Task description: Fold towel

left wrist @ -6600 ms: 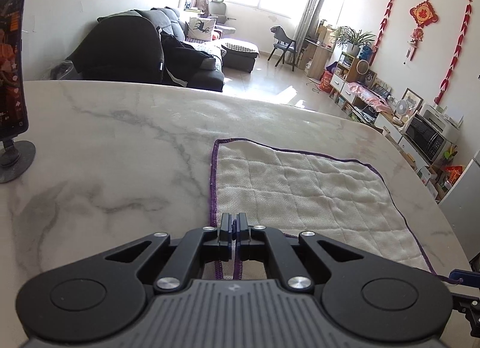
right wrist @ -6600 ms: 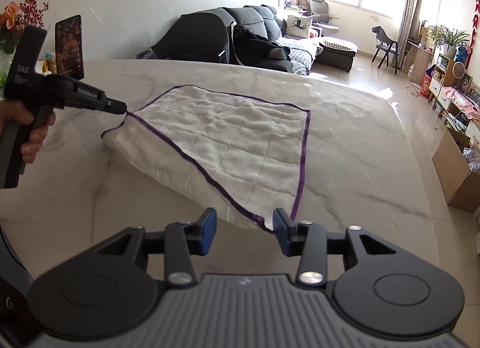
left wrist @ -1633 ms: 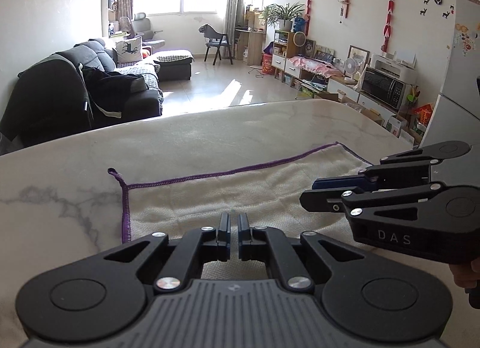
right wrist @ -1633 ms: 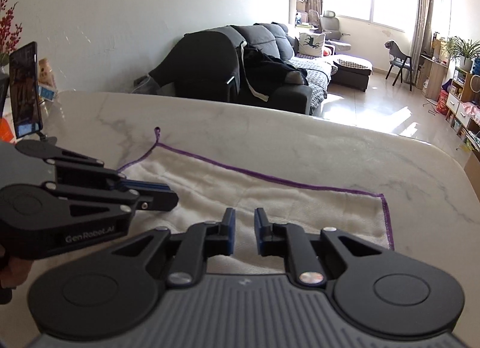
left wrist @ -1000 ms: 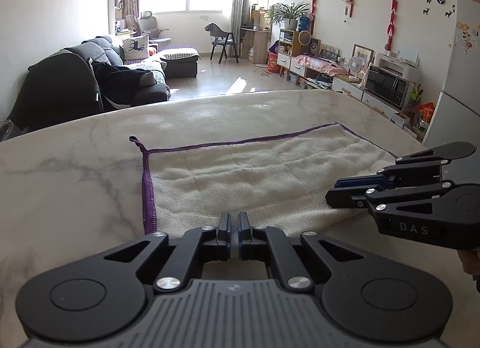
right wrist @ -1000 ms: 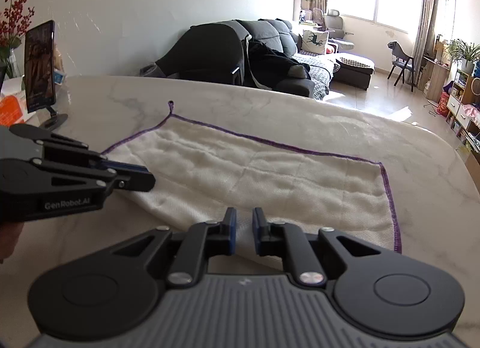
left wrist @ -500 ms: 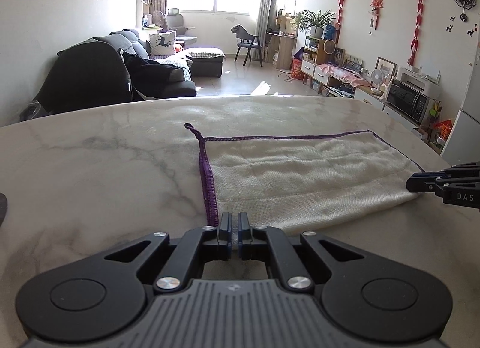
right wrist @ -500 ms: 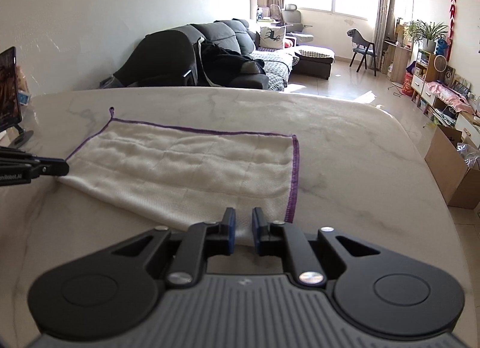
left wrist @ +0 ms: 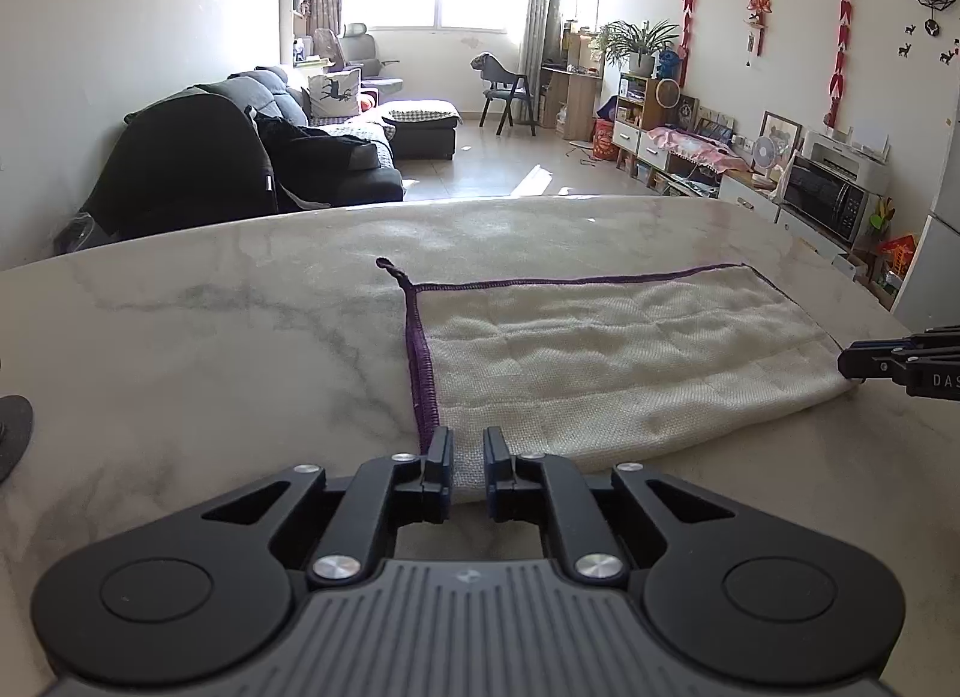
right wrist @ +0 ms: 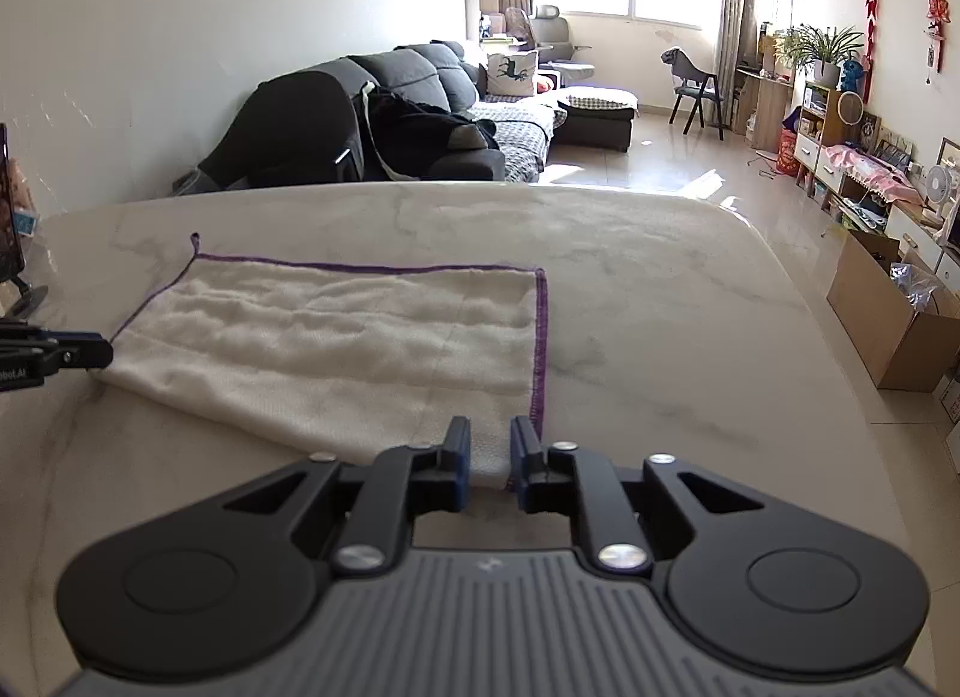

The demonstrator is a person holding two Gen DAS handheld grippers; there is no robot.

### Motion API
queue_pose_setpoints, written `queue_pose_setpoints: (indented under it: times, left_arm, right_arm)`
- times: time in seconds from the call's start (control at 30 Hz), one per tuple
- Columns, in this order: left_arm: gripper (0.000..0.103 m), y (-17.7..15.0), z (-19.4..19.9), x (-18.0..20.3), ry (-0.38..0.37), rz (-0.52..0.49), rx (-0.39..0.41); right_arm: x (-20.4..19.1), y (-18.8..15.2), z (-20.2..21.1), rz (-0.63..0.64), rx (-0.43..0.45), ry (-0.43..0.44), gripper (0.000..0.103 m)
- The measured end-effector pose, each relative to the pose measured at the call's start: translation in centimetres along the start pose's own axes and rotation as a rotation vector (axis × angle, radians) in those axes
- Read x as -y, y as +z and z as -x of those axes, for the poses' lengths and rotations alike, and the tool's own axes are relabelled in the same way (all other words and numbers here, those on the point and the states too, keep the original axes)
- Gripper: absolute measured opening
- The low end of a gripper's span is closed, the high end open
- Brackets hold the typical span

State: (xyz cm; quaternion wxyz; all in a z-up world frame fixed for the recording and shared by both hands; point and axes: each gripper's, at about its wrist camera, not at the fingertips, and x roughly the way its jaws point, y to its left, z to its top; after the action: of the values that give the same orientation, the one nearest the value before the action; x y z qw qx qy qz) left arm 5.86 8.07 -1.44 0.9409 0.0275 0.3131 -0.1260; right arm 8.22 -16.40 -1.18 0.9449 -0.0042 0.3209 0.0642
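Note:
A cream towel (left wrist: 600, 373) with purple stitched edges lies folded in half as a long strip on the marble table (left wrist: 210, 349). My left gripper (left wrist: 467, 448) is at the towel's near left corner. Its jaws are opening, with the corner lying loose between the pads. My right gripper (right wrist: 489, 448) is at the near right corner of the towel (right wrist: 336, 349). Its jaws are also opening, with the corner between them and not pinched. Each gripper shows in the other's view as a dark tip at the towel's far end: right gripper (left wrist: 846, 364), left gripper (right wrist: 105, 352).
A phone on a stand (right wrist: 9, 229) is at the table's left side, and its round base (left wrist: 12, 427) shows beside my left gripper. Beyond the table's far edge are a dark sofa (right wrist: 420, 114) and, on the floor to the right, a cardboard box (right wrist: 894, 331).
Both grippers have slid apart along the near folded edge to the towel's two ends. The left jaws, shut before, now stand apart; the right jaws have widened a little.

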Motion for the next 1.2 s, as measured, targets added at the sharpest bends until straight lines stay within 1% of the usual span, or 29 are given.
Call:
queue_pose_setpoints:
  times: [0.03, 0.07, 0.1, 0.13, 0.27, 0.33, 0.37, 0.43, 0.5, 0.67, 1.2]
  left_arm:
    - [0.039, 0.1, 0.2, 0.2, 0.001, -0.002, 0.005]
    - [0.044, 0.3, 0.5, 0.4, 0.005, -0.003, 0.015]
    - [0.047, 0.3, 0.6, 0.6, 0.008, -0.005, 0.019]
    - [0.047, 0.4, 0.7, 0.7, 0.009, -0.006, 0.019]
    - [0.049, 0.6, 0.9, 0.9, 0.019, 0.004, 0.007]
    - [0.057, 0.7, 1.1, 1.0, 0.018, 0.021, 0.004]
    - [0.060, 0.7, 1.2, 1.0, 0.016, 0.026, 0.005]
    - [0.072, 0.7, 1.3, 1.1, 0.013, 0.036, 0.008]
    - [0.077, 0.6, 1.5, 1.3, 0.012, 0.032, 0.020]
    - [0.078, 0.5, 1.9, 2.1, 0.006, -0.001, 0.034]
    - [0.078, 0.0, 1.4, 3.7, -0.010, -0.067, 0.028]
  right_arm:
    - [-0.2, 0.1, 0.1, -0.002, 0.000, 0.002, 0.020]
    - [-0.4, 0.2, 0.1, -0.004, -0.003, 0.000, 0.023]
    - [-0.5, 0.4, 0.2, -0.008, -0.007, -0.004, 0.027]
    - [-0.6, 0.5, 0.2, -0.013, -0.012, -0.006, 0.031]
    - [-0.5, 0.7, 0.5, -0.048, -0.032, -0.016, 0.040]
    - [-0.5, 0.8, 0.6, -0.060, -0.040, -0.018, 0.049]
    - [-0.5, 0.8, 0.7, -0.065, -0.043, -0.018, 0.051]
    - [-0.6, 0.9, 0.9, -0.070, -0.044, -0.015, 0.056]
    - [-0.7, 1.0, 1.1, -0.075, -0.050, -0.017, 0.058]
    - [-0.5, 1.0, 1.2, -0.093, -0.068, -0.025, 0.059]
    - [-0.3, 0.7, 0.4, -0.123, -0.110, -0.032, 0.059]
